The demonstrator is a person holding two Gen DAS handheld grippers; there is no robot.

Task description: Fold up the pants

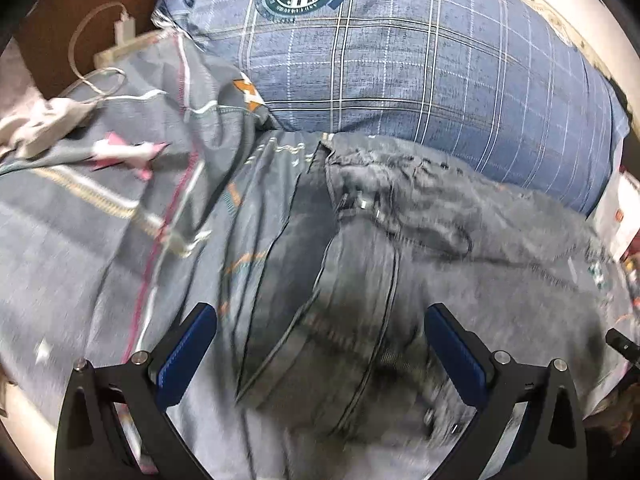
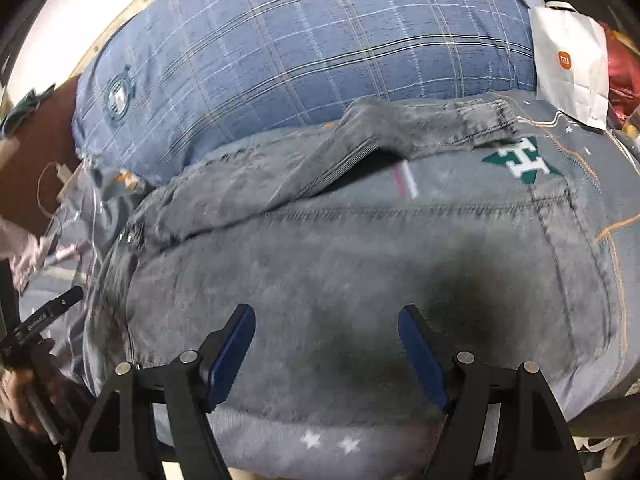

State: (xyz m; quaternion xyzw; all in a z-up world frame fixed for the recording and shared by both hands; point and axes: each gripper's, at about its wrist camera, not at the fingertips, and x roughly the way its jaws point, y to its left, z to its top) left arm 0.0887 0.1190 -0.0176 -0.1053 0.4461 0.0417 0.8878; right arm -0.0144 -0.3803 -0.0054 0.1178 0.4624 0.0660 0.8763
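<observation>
Grey denim pants [image 1: 400,264] lie spread on a patterned grey bed sheet [image 1: 80,220], waistband towards the pillow. My left gripper [image 1: 320,320] is open and empty, hovering just above the pants' seam near the fly. In the right wrist view the pants [image 2: 340,264] fill the middle, one leg [image 2: 400,128] folded across the far edge. My right gripper [image 2: 326,316] is open and empty, low over the flat denim. The left gripper's tip [image 2: 60,304] shows at the left edge there.
A large blue plaid pillow [image 1: 400,48] lies right behind the pants. A white charger and cable [image 1: 116,40] sit at the far left by a brown headboard. A white paper bag [image 2: 572,64] stands at the far right.
</observation>
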